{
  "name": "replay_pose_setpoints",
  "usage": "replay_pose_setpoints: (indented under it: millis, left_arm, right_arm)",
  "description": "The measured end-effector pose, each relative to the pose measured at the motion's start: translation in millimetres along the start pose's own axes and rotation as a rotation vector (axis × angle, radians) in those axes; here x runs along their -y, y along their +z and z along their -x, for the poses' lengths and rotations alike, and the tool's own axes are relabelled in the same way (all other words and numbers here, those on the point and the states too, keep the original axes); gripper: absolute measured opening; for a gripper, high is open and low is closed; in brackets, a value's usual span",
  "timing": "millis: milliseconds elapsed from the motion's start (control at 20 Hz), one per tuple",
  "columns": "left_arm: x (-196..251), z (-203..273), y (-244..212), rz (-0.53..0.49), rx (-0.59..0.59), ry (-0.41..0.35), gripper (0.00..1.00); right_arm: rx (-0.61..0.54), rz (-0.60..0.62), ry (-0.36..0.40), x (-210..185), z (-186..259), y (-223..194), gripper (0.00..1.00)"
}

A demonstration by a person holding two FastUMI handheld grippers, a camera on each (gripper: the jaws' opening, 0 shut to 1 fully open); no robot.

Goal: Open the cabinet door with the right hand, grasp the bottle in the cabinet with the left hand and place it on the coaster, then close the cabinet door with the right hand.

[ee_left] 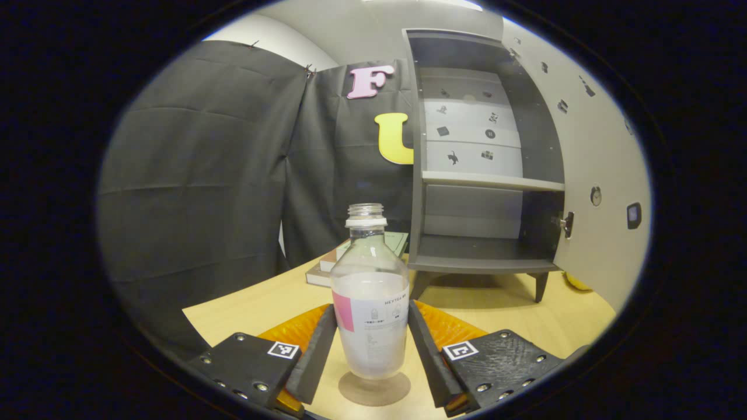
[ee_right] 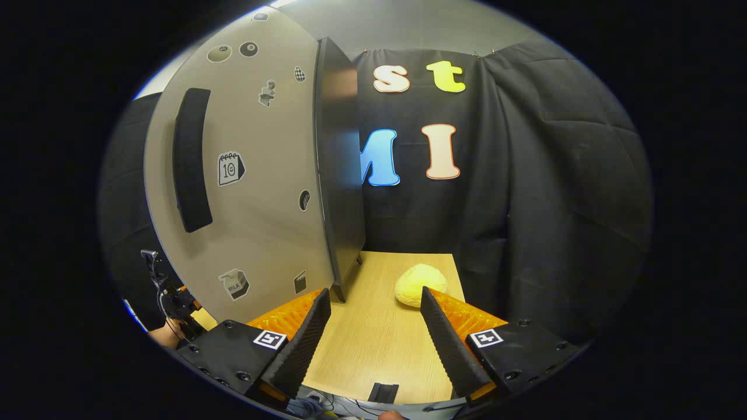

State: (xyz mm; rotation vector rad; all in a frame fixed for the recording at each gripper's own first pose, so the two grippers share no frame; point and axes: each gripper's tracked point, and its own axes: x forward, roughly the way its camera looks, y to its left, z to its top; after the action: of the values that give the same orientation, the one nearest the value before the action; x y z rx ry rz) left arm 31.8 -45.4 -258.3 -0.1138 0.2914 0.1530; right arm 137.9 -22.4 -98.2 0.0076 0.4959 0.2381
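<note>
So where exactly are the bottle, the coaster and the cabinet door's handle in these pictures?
bottle [ee_left: 370,303]: left gripper view, on its labelled body.
coaster [ee_left: 374,389]: left gripper view, on the round edge showing under the bottle.
handle [ee_right: 191,158]: right gripper view, on the middle of the dark bar on the cabinet door.

Both hand-held grippers [ee_left: 372,350] [ee_right: 373,344] agape.

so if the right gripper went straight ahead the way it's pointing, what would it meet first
Probably the yellow lump on the table, slightly right of centre. The open cabinet door lies left of that line. Depth is unclear.
</note>
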Motion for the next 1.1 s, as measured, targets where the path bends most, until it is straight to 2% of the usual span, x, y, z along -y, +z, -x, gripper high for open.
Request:
replay_pose_setpoints:
  millis: [250,300,350,400,450,550,800,850,900,950,1100]
  left_arm:
    - [2,-3,-28,-0.002,-0.004,-0.004,0.77]
    - [5,-3,-32,0.003,0.003,-0.011,0.74]
    - [7,-3,-33,0.006,0.013,-0.017,0.77]
    - [8,-4,-37,0.003,0.012,-0.016,0.72]
    - [8,-3,-42,0.002,0.007,-0.013,0.75]
    - [8,-3,-51,0.006,-0.008,-0.009,0.72]
    - [10,6,-61,0.006,0.0,-0.01,0.72]
    - [10,7,-61,0.002,0.001,-0.01,0.75]
    - [11,8,-62,-0.002,-0.003,-0.01,0.72]
    - [11,9,-62,-0.007,-0.007,-0.011,0.75]
    - [11,12,-63,-0.025,-0.027,-0.007,0.73]
  right_arm:
    - [-0.003,0.034,0.0,-8,-2,0,0.98]
    - [0.001,0.036,-0.001,-9,-2,1,0.98]
    - [0.004,0.034,-0.001,-9,-1,3,0.98]
    - [0.008,0.029,-0.001,-10,-2,5,0.98]
    - [0.009,0.024,0.001,-11,-2,6,0.98]
    - [0.008,0.026,0.0,-11,-1,6,0.98]
    - [0.011,0.018,-0.007,-12,-1,4,0.98]
    - [0.011,0.017,-0.009,-12,-1,3,0.98]
    - [0.013,0.017,-0.011,-11,0,4,0.98]
    - [0.016,0.015,-0.01,-11,0,4,0.98]
    - [0.022,0.009,-0.004,-12,1,5,0.98]
